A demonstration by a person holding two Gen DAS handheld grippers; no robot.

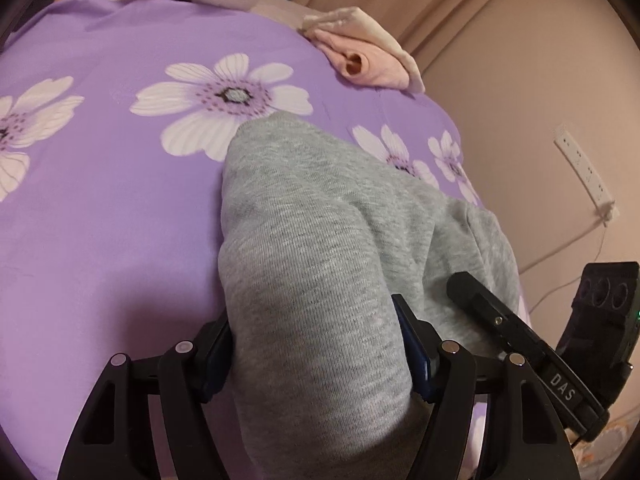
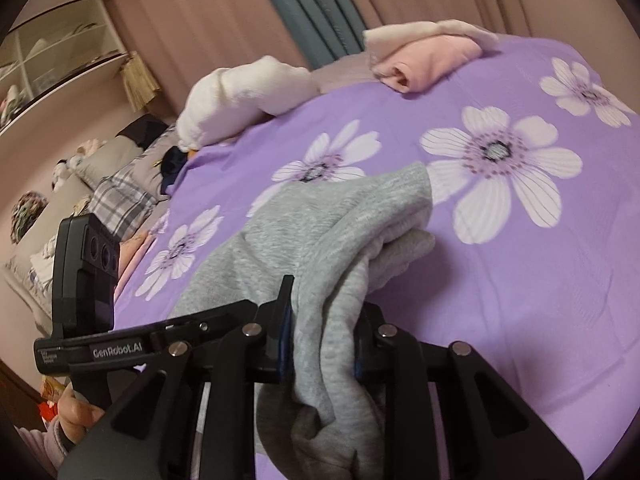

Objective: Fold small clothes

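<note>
A grey knit garment lies bunched on a purple bedsheet with white flowers. My left gripper is shut on a thick fold of the grey garment, which runs forward from the jaws onto the sheet. My right gripper is shut on another bunched part of the grey garment, its layers hanging down between the fingers. The right gripper also shows at the right of the left wrist view, and the left gripper at the left of the right wrist view.
A folded pink garment lies at the bed's far edge, also seen in the right wrist view. A white plush toy lies near it. Curtains hang behind. A power strip is on the wall. Shelves and pillows are at left.
</note>
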